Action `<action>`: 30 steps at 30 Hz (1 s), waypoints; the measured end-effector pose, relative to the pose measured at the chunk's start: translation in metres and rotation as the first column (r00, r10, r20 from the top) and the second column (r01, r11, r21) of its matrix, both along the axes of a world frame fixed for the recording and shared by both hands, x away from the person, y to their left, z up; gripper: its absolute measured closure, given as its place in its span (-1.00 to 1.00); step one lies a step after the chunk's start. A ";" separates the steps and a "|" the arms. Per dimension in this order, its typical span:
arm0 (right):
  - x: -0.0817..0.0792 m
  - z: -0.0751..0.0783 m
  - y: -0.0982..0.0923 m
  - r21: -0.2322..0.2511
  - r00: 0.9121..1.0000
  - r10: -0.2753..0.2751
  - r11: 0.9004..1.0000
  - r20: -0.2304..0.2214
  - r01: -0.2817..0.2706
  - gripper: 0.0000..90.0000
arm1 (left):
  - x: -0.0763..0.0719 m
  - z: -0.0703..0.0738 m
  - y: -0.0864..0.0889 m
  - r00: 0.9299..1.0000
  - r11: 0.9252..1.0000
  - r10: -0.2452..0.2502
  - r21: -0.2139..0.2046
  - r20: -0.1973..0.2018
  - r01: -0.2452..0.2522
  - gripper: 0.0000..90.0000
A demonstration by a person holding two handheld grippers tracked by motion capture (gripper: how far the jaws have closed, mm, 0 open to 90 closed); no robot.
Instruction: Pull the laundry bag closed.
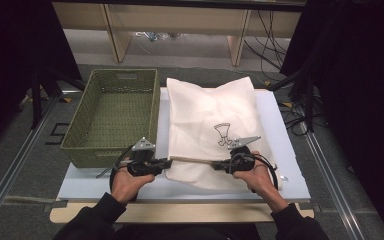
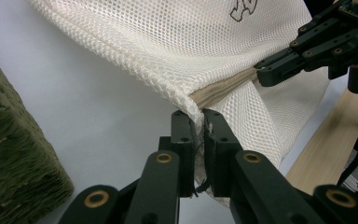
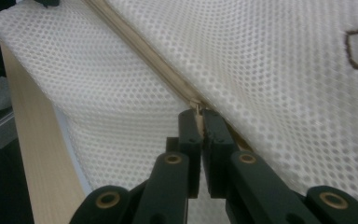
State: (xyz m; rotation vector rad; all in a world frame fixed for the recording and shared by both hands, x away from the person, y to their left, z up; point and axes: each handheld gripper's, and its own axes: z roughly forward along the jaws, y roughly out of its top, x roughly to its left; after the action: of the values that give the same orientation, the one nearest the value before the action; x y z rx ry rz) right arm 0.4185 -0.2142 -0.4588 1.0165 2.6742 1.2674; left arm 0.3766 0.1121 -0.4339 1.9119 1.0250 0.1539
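A white mesh laundry bag (image 1: 211, 125) is lying on the pale board (image 1: 290, 165) that is covering the table, with a small dark emblem (image 1: 222, 134) showing on its upper face. Just beside it, on the person's left, a green woven basket (image 1: 114, 112) is sitting on the same board.

The left gripper (image 1: 169, 162) is reaching in from the bag's near-left corner; its jaws are pressing together on the corner of the mesh — in the left gripper view the fabric is bunching between the two black pads (image 2: 185, 135), right where the beige zipper band (image 2: 223, 88) is starting.

The right gripper (image 1: 215, 164) is sitting further along that same near edge, pointing toward the left one. Its jaws are closing tight on the small zipper pull (image 3: 198, 108) — in the right gripper view the pull is standing up between the tips, with the zipper line (image 3: 140, 51) running away across the mesh.

Between the two grippers the zipper band is stretching in a straight line, lifted slightly off the board. Both of the person's hands are gripping the tools from the near side of the table
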 end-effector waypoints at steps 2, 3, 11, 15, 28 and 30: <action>0.000 0.000 -0.005 -0.004 1.000 -0.002 1.000 0.009 0.002 0.96 | 0.000 0.000 0.000 1.000 1.000 -0.002 0.003 0.004 0.002 0.85; 0.000 0.000 -0.007 0.000 1.000 -0.004 1.000 0.011 0.004 0.96 | 0.000 0.000 0.001 1.000 1.000 0.000 0.003 0.003 0.000 0.85; -0.003 0.002 -0.023 -0.006 1.000 -0.025 1.000 0.013 0.026 0.96 | 0.001 -0.001 0.001 1.000 1.000 -0.012 0.011 0.002 0.012 0.85; -0.004 0.000 -0.031 -0.010 0.999 -0.041 0.999 0.016 0.042 0.96 | 0.000 -0.002 0.001 1.000 1.000 -0.007 0.011 -0.001 0.007 0.85; -0.006 0.002 -0.057 -0.023 0.996 -0.087 0.996 0.029 0.088 0.96 | 0.000 -0.003 0.002 1.000 1.000 -0.006 0.020 0.006 0.006 0.85; -0.007 0.002 -0.060 -0.020 0.995 -0.095 0.995 0.023 0.095 0.96 | 0.001 -0.003 0.002 1.000 1.000 -0.012 0.018 0.001 0.012 0.85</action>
State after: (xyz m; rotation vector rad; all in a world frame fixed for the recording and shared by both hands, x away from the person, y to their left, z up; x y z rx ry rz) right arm 0.4112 -0.2738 -0.4566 1.1063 2.5833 1.2232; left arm 0.3772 0.1141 -0.4369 1.9332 1.0143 0.1577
